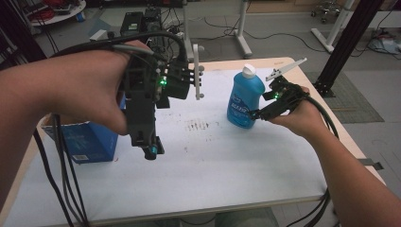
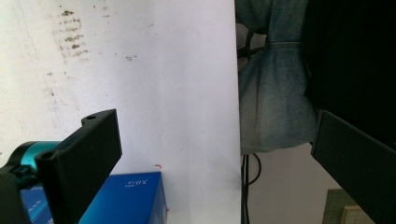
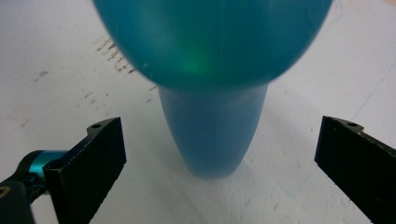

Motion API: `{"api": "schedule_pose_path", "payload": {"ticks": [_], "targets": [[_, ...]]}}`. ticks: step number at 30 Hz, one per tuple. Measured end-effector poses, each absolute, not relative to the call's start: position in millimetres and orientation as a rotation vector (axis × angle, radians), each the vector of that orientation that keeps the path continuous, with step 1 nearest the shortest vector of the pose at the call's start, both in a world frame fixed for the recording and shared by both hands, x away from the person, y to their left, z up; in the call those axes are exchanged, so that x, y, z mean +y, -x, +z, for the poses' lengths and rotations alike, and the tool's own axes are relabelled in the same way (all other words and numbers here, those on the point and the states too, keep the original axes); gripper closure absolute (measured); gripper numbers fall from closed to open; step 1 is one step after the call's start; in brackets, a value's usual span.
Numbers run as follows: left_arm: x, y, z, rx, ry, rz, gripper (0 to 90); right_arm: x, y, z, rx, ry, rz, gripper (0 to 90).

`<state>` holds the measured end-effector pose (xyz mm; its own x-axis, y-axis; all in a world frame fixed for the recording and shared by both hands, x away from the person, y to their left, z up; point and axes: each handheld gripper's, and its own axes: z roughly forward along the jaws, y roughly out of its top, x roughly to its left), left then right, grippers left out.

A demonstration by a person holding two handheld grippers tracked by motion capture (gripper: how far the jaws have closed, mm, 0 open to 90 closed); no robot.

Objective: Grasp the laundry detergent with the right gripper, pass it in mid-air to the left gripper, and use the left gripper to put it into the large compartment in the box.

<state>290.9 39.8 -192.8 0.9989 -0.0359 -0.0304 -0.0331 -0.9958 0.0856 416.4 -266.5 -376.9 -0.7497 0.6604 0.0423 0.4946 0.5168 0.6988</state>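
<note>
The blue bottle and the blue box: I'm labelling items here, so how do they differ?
The blue bottle is rounded, see-through, white-capped and stands upright mid-table; the blue box is flat-sided, opaque and sits at the table's left edge. The right tool, jaws open, is at the bottle, while the left tool, also open, hangs above the table beside the box. Both are blue with white print.

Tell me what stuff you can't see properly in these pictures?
- The writing on the blue bottle: too small in the high view, and a close blur in the right gripper view.
- The blue box: partly behind the left hand in the high view; cut off by the bottom edge in the left gripper view.
- The left tongs: hidden under the tool's body in the high view.
</note>
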Motion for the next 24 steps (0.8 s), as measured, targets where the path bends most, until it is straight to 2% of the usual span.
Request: {"api": "schedule_pose_path", "payload": {"ticks": [24], "targets": [[39, -294, -195, -0.053, -3.055, -0.058, 1.7, -255, -424, -395, 2.367, -1.015, 1.282, 1.3]]}}
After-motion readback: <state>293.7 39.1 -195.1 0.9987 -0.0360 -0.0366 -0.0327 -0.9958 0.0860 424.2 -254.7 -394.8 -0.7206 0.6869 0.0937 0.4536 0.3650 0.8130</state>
